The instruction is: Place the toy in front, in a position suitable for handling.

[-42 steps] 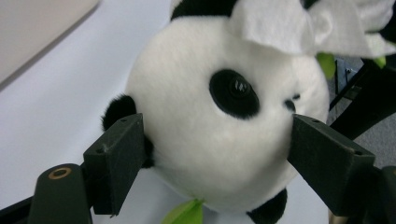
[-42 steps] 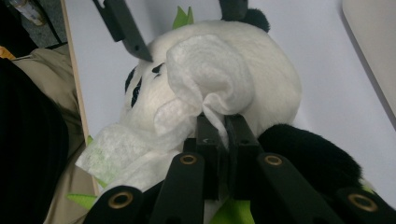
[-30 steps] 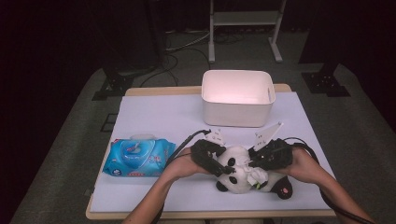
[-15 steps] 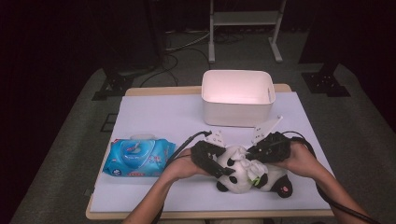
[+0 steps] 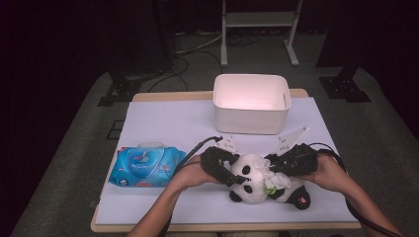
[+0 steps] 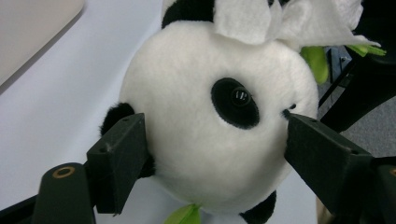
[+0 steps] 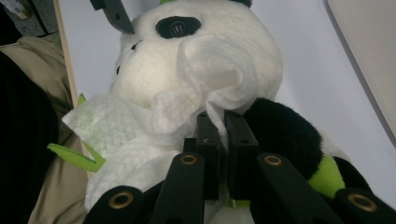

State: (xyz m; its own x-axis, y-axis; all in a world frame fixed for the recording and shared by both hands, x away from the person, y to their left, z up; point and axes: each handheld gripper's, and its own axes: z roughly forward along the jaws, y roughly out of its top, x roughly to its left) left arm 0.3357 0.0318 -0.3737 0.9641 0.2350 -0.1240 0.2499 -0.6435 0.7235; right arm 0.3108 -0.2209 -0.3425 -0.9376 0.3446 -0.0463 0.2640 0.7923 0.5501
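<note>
A black-and-white panda plush (image 5: 251, 191) lies near the table's front edge. My left gripper (image 5: 236, 177) is shut on its head, and in the left gripper view the panda's head (image 6: 187, 65) sits pressed between the two jaws of my left gripper (image 6: 212, 140). My right gripper (image 5: 271, 169) is shut on a crumpled white wipe (image 5: 271, 178). In the right gripper view my right gripper (image 7: 223, 123) pinches the wipe (image 7: 140, 126), which drapes against the panda's face (image 7: 149, 56). An edge of the wipe (image 6: 280, 18) also hangs over the top of the head.
A white bin (image 5: 251, 116) stands open at the back of the table. At the left lies a blue pack of wet wipes (image 5: 146, 167). The white tabletop (image 5: 168, 123) is bare between them. The person's clothing (image 7: 28, 140) is close behind the front edge.
My right gripper has shifted slightly with the wipe across the panda's head. The left gripper keeps its hold on the head, and the panda has barely moved.
</note>
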